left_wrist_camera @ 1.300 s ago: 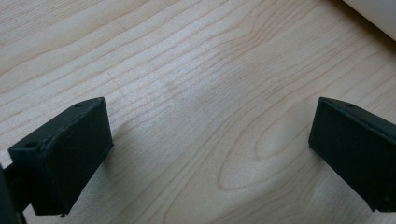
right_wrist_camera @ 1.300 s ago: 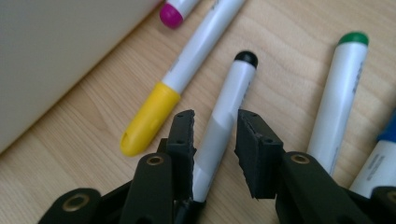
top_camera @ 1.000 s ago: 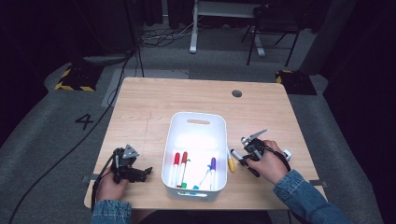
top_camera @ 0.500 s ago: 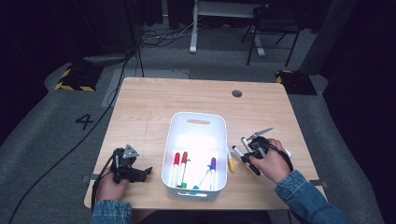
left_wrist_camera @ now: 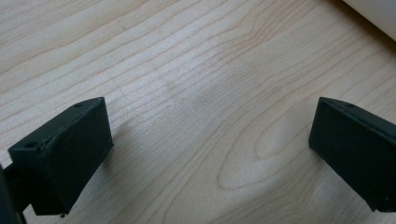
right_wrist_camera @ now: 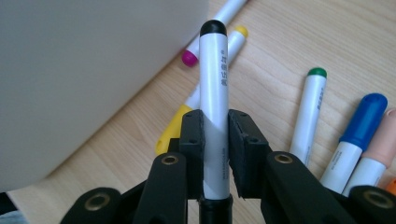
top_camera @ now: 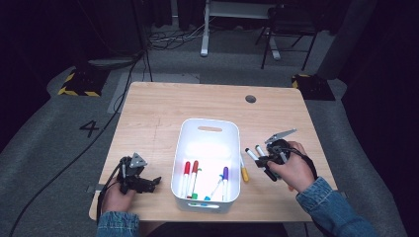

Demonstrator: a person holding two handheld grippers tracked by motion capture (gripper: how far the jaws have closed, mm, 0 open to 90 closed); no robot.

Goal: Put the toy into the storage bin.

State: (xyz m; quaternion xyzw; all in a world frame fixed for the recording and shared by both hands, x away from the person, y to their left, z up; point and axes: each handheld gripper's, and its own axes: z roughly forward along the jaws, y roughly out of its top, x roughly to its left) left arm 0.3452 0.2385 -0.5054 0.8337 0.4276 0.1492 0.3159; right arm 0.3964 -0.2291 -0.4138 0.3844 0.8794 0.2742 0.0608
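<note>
Wooden table, left tongs spread, right tongs pinching black-capped marker

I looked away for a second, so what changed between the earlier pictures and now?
The right tool, shut on the black-capped marker, has lifted off the table beside the white bin. The left tool stayed open and in place; the markers in the bin did not move.
</note>
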